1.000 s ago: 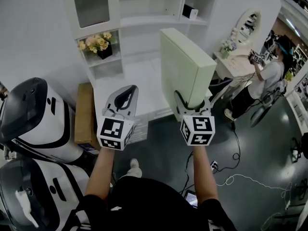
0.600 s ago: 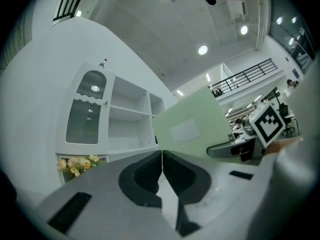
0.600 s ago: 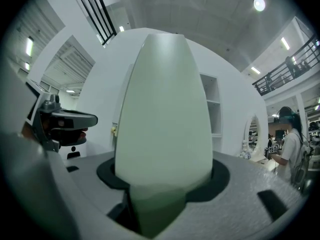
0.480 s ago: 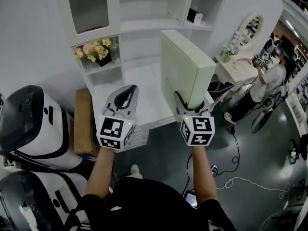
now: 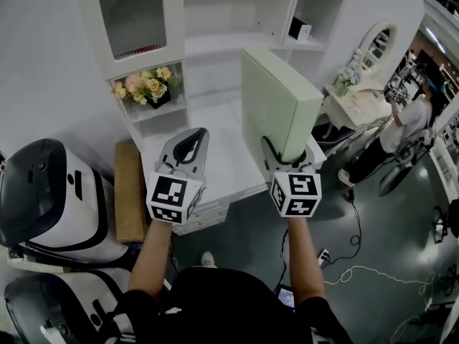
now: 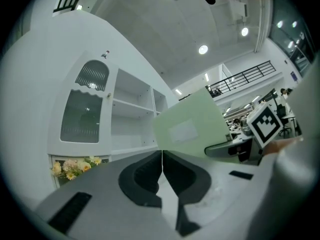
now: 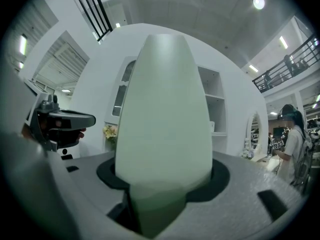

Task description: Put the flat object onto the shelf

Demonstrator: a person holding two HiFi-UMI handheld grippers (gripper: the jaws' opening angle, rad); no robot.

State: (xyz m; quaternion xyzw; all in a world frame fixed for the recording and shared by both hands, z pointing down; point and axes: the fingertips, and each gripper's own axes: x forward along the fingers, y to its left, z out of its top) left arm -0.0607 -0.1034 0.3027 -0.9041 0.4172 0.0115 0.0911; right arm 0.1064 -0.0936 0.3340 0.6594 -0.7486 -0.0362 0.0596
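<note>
A pale green flat box (image 5: pixel 276 102) stands on edge in my right gripper (image 5: pixel 285 156), whose jaws are shut on its lower end. In the right gripper view the box (image 7: pixel 165 119) fills the middle between the jaws. My left gripper (image 5: pixel 188 143) is held level beside it, to the left, shut with nothing between its jaws (image 6: pixel 162 171). From the left gripper view the green box (image 6: pixel 192 129) shows at the right with the right gripper under it. The white shelf unit (image 5: pixel 222 41) stands ahead, its open compartments above a white counter (image 5: pixel 215 142).
A flower pot (image 5: pixel 147 86) sits in a lower left cubby. A small dark item (image 5: pixel 299 29) rests on the right shelf. A brown carton (image 5: pixel 129 192) and white-black machines (image 5: pixel 50 199) stand at the left. A person (image 5: pixel 401 131) stands by a mirrored dressing table (image 5: pixel 358 99) at the right. Cables (image 5: pixel 358 264) lie on the floor.
The shelf unit and counter have drifted slightly down and closer in the head view. Both grippers keep the same pose, the box still gripped.
</note>
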